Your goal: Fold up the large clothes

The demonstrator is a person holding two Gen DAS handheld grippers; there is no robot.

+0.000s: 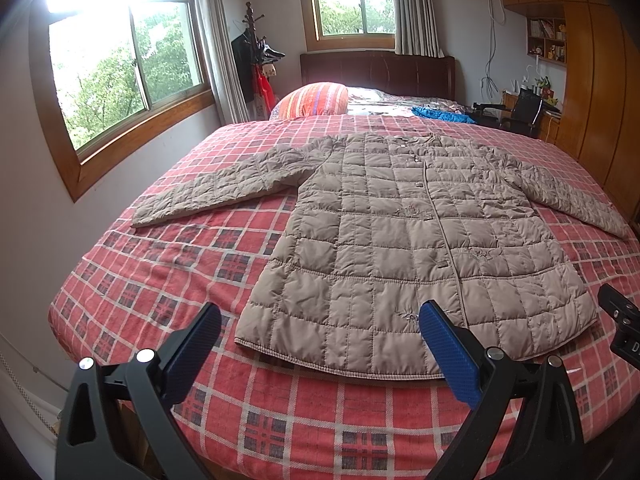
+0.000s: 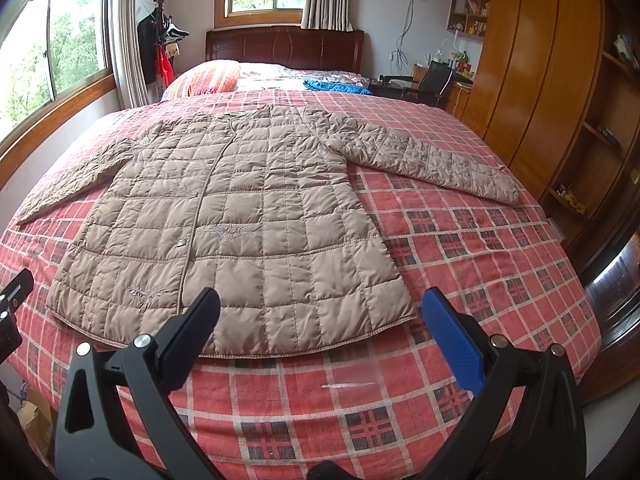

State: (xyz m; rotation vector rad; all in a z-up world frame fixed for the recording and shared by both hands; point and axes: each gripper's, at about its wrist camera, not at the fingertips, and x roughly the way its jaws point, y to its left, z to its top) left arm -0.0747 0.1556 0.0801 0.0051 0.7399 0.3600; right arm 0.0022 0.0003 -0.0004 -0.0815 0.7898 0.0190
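Observation:
A tan quilted coat [image 1: 400, 232] [image 2: 240, 216] lies flat and face up on the bed, front fastened, both sleeves spread out to the sides, hem toward me. My left gripper [image 1: 320, 316] hovers open above the hem's left half, touching nothing. My right gripper [image 2: 320, 304] hovers open above the hem's right corner, also holding nothing. The left sleeve [image 1: 216, 184] reaches toward the window side. The right sleeve [image 2: 432, 160] points at the wardrobe side. Part of the right gripper's body [image 1: 624, 328] shows at the edge of the left wrist view.
The bed carries a red plaid cover [image 1: 168, 272] [image 2: 480, 264]. A striped orange pillow [image 1: 316, 98] and a blue cloth [image 1: 440, 114] lie near the dark headboard [image 2: 284, 46]. Windows and a coat rack [image 1: 256, 52] stand left; wooden wardrobes [image 2: 540, 72] line the right.

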